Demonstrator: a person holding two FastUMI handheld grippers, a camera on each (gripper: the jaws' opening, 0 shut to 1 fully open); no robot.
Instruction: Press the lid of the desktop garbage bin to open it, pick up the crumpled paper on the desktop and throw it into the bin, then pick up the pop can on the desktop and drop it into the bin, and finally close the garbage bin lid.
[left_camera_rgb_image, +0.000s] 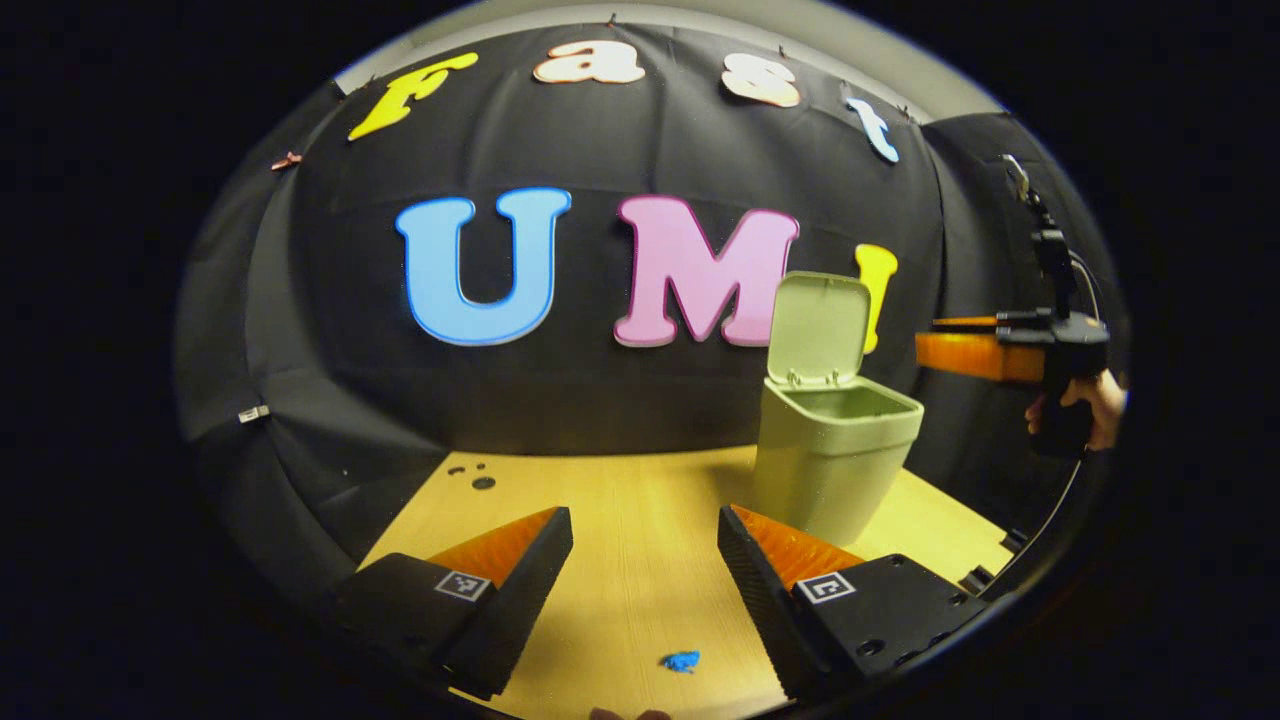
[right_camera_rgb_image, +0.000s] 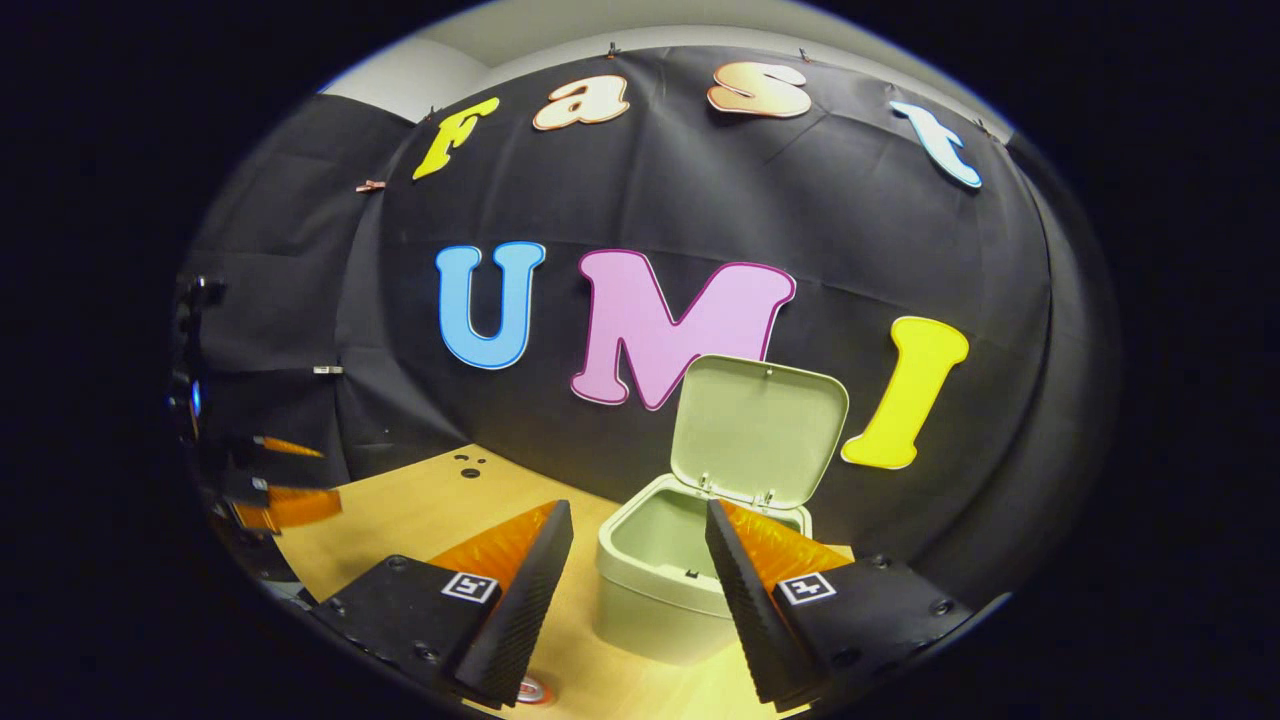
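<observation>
The pale green bin (left_camera_rgb_image: 835, 455) stands on the wooden table with its lid (left_camera_rgb_image: 818, 328) hinged upright and its mouth open. My left gripper (left_camera_rgb_image: 645, 515) is open low over the table, left of and short of the bin, with nothing between its fingers. Farther right, my right gripper (left_camera_rgb_image: 962, 345) hovers beside the bin at lid height, held by a hand (left_camera_rgb_image: 1095, 400). In the right gripper view the bin (right_camera_rgb_image: 660, 590) sits just ahead, lid (right_camera_rgb_image: 760, 430) up, and my right gripper (right_camera_rgb_image: 637, 508) is open and empty above its near rim. A small red-and-white round thing (right_camera_rgb_image: 532, 690) peeks in at the bottom edge.
The light wood table (left_camera_rgb_image: 620, 500) ends at the black cloth wall behind the bin. A small blue mark (left_camera_rgb_image: 681, 660) lies on the table near me, and a few dark holes (left_camera_rgb_image: 482, 481) are at the back left. My left gripper (right_camera_rgb_image: 300, 475) shows at the far left.
</observation>
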